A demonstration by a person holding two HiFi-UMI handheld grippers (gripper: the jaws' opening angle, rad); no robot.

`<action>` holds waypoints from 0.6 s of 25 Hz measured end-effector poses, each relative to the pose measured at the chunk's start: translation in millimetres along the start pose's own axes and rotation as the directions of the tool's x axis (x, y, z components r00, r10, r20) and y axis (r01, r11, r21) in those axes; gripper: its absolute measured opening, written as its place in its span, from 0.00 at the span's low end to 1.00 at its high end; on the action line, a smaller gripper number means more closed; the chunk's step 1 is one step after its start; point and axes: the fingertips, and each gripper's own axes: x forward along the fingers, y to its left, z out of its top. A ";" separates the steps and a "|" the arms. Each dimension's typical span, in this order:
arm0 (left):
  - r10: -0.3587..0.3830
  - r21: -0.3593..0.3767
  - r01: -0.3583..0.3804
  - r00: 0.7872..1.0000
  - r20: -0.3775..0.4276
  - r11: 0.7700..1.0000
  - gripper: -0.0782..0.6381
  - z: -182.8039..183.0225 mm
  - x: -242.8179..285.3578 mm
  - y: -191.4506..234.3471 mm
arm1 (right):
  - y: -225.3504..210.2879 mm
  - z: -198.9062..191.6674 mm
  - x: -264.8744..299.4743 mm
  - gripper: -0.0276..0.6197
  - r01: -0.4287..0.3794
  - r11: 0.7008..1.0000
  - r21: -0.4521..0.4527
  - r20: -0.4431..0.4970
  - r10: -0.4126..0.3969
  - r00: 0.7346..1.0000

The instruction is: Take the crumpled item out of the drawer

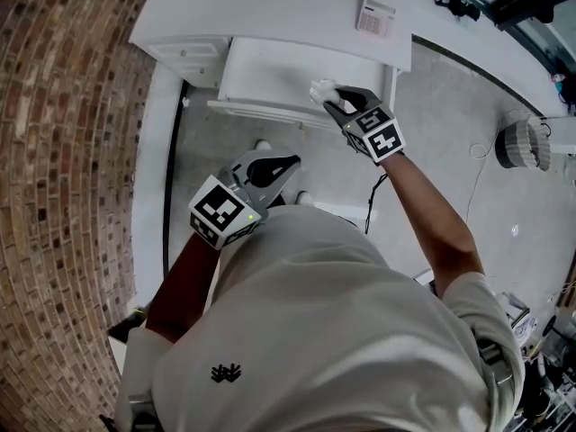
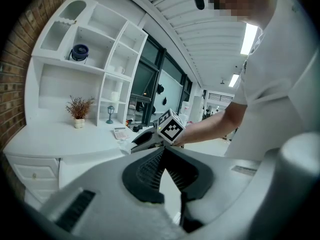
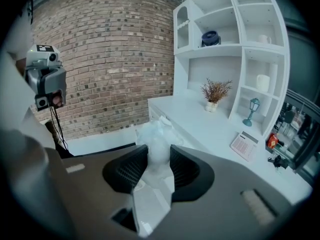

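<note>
White crumpled wad, thin paper or plastic, can't tell which, is clamped in the right gripper. It hangs above the front right corner of the white pulled-out drawer, apart from the drawer floor as far as the head view shows.

Progress, judged: the grab is done and the wad looks out of the drawer, so the task is near its end. Left to do: carry the wad clear of the white desk. The drawer stands open; closing it isn't in the task.

Left gripper sits low near the person's waist, well apart from the drawer. Its 2 jaws are together at the tips with nothing between them.

View differences:
- Head view: the only 1 that places the wad against the drawer, and it shows both grippers at once plus the red brick wall to the left.
- Right gripper view: confirms the grip, both dark ribbed pads pressing the wad's sides with the wad bulging past the tips. It also shows the white shelf unit and a dried plant in a small pot, absent from the head view. The drawer interior isn't readable here.
- Left gripper view: settles its own closed, empty jaws and catches the right gripper side-on over the desk.
</note>
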 end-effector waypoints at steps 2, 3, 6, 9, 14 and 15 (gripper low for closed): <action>-0.003 0.002 0.003 1.000 -0.003 1.000 0.12 -2.6 -0.3 -4.7 | 5.8 2.0 -8.3 0.28 -0.005 1.000 -0.004 0.009 0.006 1.000; -0.004 0.004 0.004 1.000 -0.005 1.000 0.12 -3.8 -0.4 -7.4 | 8.4 2.3 -12.6 0.28 -0.007 1.000 -0.006 0.012 0.007 1.000; -0.005 0.012 0.005 1.000 -0.009 1.000 0.12 -5.2 -0.2 -12.9 | 13.7 4.5 -25.2 0.28 -0.008 1.000 -0.011 0.023 0.008 1.000; -0.003 0.018 0.004 1.000 -0.008 1.000 0.12 -2.6 0.3 -16.7 | 18.4 8.6 -37.8 0.28 -0.013 1.000 -0.012 0.032 0.013 0.999; 0.002 0.027 -0.002 1.000 -0.006 1.000 0.12 0.8 0.9 -22.3 | 27.6 17.5 -55.6 0.28 -0.030 0.999 -0.026 0.049 0.031 0.998; 0.003 0.027 -0.003 1.000 -0.004 1.000 0.12 1.3 0.6 -23.6 | 29.3 19.4 -59.1 0.28 -0.034 0.999 -0.028 0.052 0.035 0.998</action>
